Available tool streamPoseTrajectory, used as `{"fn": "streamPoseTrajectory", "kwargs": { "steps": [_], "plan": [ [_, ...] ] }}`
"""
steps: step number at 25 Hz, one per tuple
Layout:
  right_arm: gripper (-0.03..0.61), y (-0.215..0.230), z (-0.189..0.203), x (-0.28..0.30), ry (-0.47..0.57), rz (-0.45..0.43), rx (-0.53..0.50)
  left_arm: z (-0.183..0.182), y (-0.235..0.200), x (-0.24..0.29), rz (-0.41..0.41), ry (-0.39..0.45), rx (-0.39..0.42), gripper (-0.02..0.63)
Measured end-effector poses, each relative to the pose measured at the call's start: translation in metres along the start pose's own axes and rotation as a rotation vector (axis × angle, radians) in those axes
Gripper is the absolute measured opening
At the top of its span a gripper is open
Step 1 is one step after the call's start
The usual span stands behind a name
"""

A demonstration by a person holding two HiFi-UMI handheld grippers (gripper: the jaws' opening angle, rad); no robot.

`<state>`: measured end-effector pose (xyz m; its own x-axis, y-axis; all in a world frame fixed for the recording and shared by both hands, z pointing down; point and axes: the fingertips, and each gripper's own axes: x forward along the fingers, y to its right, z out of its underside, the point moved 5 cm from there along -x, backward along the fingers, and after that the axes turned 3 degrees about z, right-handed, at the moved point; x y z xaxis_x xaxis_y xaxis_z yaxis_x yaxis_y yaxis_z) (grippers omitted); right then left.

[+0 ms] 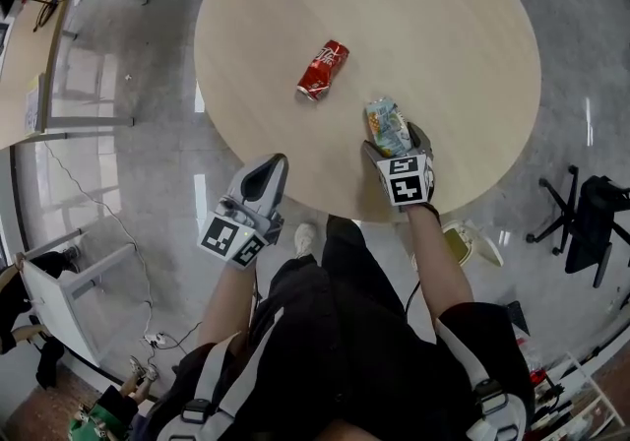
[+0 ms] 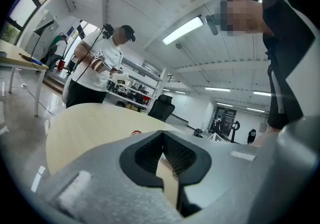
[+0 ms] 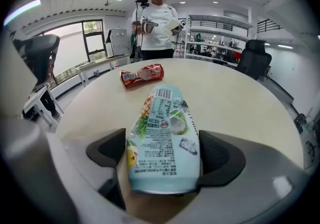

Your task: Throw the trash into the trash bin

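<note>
Clamping right tongs [image 3: 164, 149]: held pale-blue can [image 3: 165, 115] at 5 o'clock on counter [image 1: 443, 35].
Left tongs [image 2: 163, 140]: were closed, empty, beyond 7 o'clock edge.
Red can [image 1: 322, 70]: lay mid-counter.

- Bright, even light from ceiling strip lights [image 2: 185, 29]; shadows are soft.
- Streaky glare on the glossy floor [image 1: 98, 75].
- Both gripper views bulge, with black corners.
- The crushed can [image 3: 162, 138] is sharp; the left gripper [image 2: 163, 135] blurs close to the lens.
</note>
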<state>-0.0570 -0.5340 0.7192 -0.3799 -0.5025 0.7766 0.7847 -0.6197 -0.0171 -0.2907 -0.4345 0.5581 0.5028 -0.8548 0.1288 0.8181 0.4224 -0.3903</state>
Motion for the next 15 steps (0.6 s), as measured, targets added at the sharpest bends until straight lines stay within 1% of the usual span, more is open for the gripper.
{"fn": "streamPoseTrajectory", "kwargs": {
  "steps": [1,3,6,9,12,15],
  "plan": [
    [0.454,0.001,0.001,0.001,-0.001,-0.004,0.010,0.000,-0.001,-0.002,-0.004,0.000,-0.001,0.000],
    [0.417,-0.001,0.001,0.001,-0.006,-0.017,0.024,0.000,-0.003,-0.006,-0.012,0.004,-0.007,0.000],
    [0.416,-0.004,0.002,0.000,-0.031,-0.029,0.017,-0.001,-0.004,-0.010,-0.016,0.010,-0.013,0.000],
    [0.416,-0.004,0.002,-0.007,-0.061,-0.033,-0.013,-0.004,-0.002,-0.012,-0.007,0.012,-0.002,0.000],
    [0.416,-0.008,0.002,-0.019,-0.075,-0.039,-0.029,-0.006,0.003,-0.013,0.014,0.012,0.020,0.000],
    [0.416,-0.010,0.003,-0.032,-0.065,-0.034,-0.026,-0.008,0.008,-0.013,0.043,0.018,0.032,0.000]
  ]
}}
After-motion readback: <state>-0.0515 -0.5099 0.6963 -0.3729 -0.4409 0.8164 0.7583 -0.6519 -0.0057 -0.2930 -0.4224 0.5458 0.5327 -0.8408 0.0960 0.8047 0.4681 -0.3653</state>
